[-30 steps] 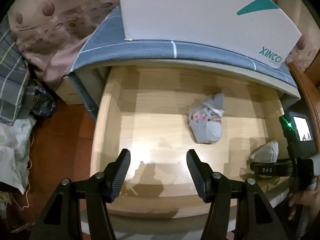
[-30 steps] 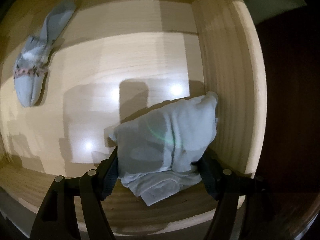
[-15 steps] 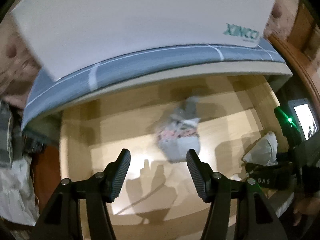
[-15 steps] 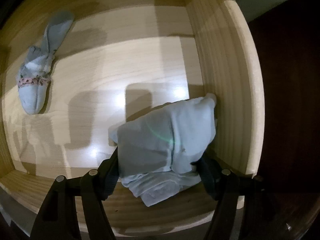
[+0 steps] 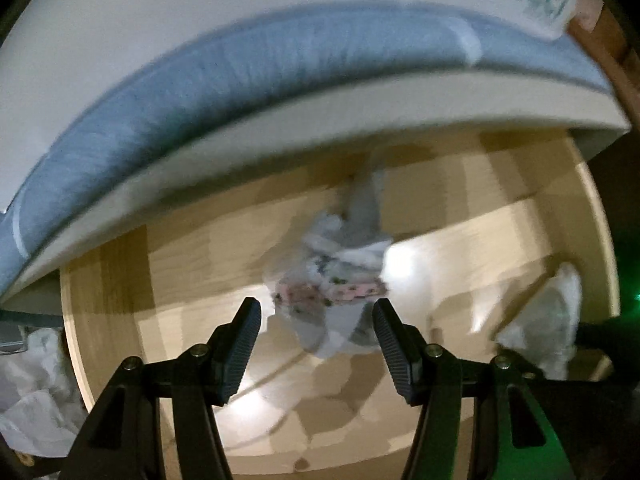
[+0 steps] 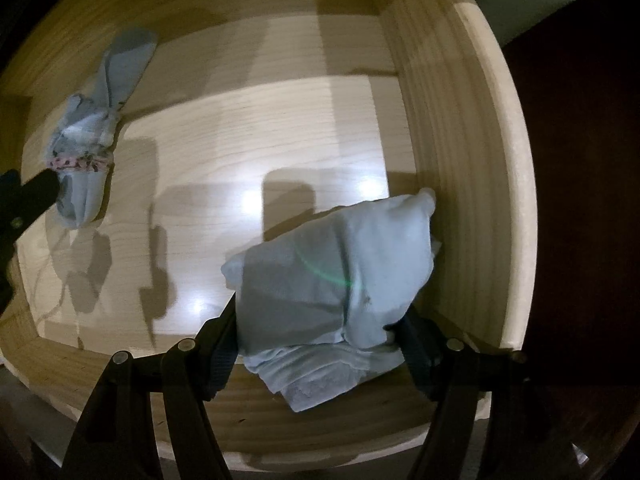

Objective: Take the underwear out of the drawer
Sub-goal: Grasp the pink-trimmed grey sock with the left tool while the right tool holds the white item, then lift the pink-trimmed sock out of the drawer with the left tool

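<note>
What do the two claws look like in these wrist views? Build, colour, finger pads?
Both look the same build. Left claw: matte black frame of angled struts with triangular cut-outs, round silver screws at the joints, two tapered fingers faced with finely ribbed black pads. Right claw: same black struts and silver screws; its pads are mostly hidden. No cables, markings or sleeves visible.

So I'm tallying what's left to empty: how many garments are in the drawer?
2. A plain pale-blue folded piece sits between the right tongs by the right wall; a floral-banded piece lies at the left. Nothing else shows.

Bare drawer floor between 2 bundles; mattress edge overhangs behind.
</note>
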Action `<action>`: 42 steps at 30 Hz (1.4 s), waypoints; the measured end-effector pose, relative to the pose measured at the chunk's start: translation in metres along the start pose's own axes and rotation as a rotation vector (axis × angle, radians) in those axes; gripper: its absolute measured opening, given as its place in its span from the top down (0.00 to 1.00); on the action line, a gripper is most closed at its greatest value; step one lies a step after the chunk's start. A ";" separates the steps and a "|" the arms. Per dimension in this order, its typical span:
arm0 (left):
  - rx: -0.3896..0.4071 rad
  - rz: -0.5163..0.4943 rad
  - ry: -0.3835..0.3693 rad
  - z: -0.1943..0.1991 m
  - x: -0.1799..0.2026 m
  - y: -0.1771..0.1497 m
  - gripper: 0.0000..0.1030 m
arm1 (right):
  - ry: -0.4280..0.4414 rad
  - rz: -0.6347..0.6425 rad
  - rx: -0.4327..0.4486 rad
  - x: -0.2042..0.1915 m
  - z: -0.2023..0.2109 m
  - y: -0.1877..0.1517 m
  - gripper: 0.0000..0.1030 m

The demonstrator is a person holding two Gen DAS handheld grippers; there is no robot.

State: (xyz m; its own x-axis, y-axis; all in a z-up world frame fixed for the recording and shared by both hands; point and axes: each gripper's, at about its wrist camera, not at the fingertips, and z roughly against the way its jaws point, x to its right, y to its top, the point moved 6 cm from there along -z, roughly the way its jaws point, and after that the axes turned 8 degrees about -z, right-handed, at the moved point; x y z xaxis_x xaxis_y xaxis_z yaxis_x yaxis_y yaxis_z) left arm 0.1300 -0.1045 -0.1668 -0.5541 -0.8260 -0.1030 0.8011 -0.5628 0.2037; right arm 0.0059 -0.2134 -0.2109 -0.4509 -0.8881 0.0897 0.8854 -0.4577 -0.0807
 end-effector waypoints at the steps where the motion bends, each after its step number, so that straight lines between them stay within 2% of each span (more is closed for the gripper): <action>1: -0.005 -0.002 0.004 -0.003 0.000 0.000 0.42 | 0.000 0.001 0.000 0.000 0.000 0.000 0.33; 5: -0.042 -0.004 -0.002 -0.013 -0.001 -0.002 0.42 | 0.005 0.001 0.000 0.001 -0.001 0.000 0.32; 6: -0.046 -0.005 -0.001 -0.014 0.000 -0.002 0.47 | 0.006 0.002 0.000 0.001 -0.001 0.000 0.32; 7: -0.048 -0.010 -0.005 -0.015 0.000 -0.002 0.62 | 0.006 0.002 0.000 0.001 -0.002 0.001 0.32; 8: -0.058 -0.015 -0.004 -0.017 0.000 -0.002 0.67 | 0.006 0.002 0.000 0.001 -0.002 0.001 0.32; 9: -0.084 -0.024 0.007 -0.020 0.000 -0.004 0.71 | 0.006 0.002 0.000 0.002 -0.002 0.001 0.32; 13: -0.121 -0.035 0.019 -0.025 -0.003 -0.007 0.76 | 0.007 0.002 0.001 0.003 -0.003 0.000 0.32; 20: -0.195 -0.022 0.021 -0.030 -0.014 -0.014 0.77 | 0.010 0.001 0.002 0.005 -0.003 0.000 0.31; 30: -0.303 0.002 0.019 -0.026 -0.044 -0.055 0.77 | 0.007 0.003 -0.002 0.004 -0.004 -0.001 0.32; 42: -0.402 0.211 -0.082 -0.023 -0.077 -0.098 0.77 | -0.038 0.082 -0.066 -0.006 -0.013 -0.001 0.31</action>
State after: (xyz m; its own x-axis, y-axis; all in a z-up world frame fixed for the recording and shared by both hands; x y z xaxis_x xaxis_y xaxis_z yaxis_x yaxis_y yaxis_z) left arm 0.0992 0.0140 -0.2008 -0.3727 -0.9277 -0.0194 0.9134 -0.3631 -0.1838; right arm 0.0067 -0.2082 -0.2243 -0.3715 -0.9209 0.1178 0.9093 -0.3866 -0.1542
